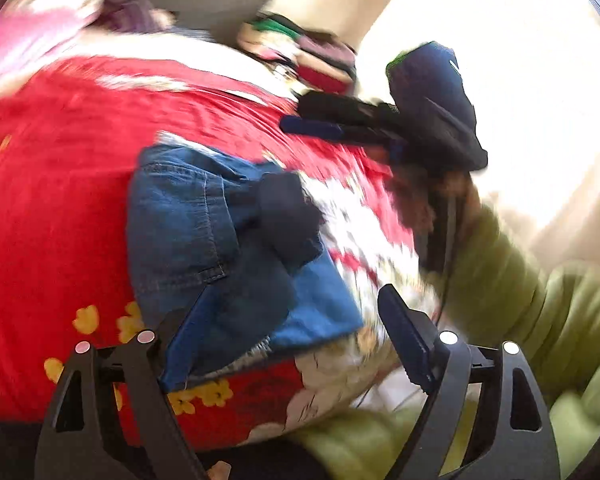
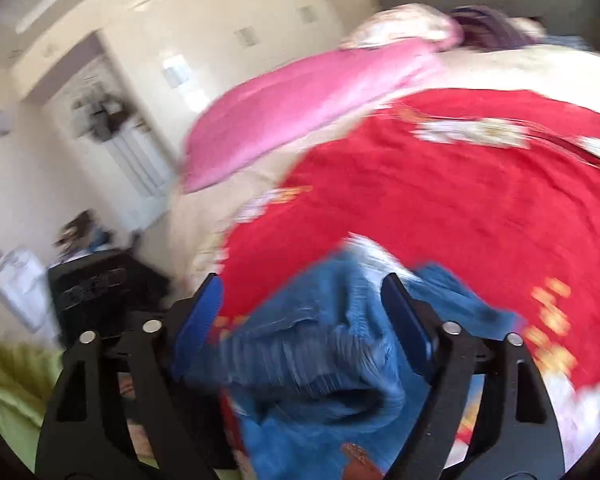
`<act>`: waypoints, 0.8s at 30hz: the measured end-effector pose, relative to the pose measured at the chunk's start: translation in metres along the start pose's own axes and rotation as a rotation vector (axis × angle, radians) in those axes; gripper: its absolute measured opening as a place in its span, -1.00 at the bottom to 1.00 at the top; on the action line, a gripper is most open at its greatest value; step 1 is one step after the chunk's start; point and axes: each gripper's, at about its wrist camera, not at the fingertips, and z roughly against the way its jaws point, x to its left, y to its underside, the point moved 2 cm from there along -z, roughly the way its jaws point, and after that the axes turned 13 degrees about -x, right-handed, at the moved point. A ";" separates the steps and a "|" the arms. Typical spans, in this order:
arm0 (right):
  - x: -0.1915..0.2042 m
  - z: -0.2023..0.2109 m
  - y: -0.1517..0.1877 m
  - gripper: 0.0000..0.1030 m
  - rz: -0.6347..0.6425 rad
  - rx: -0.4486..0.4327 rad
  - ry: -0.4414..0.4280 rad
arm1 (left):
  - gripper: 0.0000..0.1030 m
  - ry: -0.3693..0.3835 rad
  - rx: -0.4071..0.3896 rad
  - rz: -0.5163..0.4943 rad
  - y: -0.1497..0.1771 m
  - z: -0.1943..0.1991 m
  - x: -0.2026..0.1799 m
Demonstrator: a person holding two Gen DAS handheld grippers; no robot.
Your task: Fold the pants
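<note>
Blue denim pants point(image 1: 204, 232) lie folded into a compact bundle on a red flowered bedspread point(image 1: 60, 200). My left gripper point(image 1: 296, 296) hovers over their near end, open wide, and its pads touch nothing. In the right wrist view the pants point(image 2: 320, 344) show blurred between and below the fingers of my right gripper point(image 2: 302, 282), which is open with its pads clear of the cloth. The left wrist view shows the right gripper point(image 1: 300, 116) to the upper right of the pants, above the bedspread, held by a hand in a green sleeve point(image 1: 512, 280).
A pink blanket point(image 2: 284, 120) and a purple item point(image 2: 496, 28) lie at the bed's far end. A pile of mixed clothes point(image 1: 300, 56) sits by the far edge. Left of the bed are a dark cabinet point(image 2: 96, 284) and a white door point(image 2: 132, 148). Both views are motion-blurred.
</note>
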 end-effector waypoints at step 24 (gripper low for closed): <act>0.000 0.011 0.050 0.44 0.123 0.101 0.284 | 0.31 -0.292 0.022 -0.114 -0.001 0.013 0.006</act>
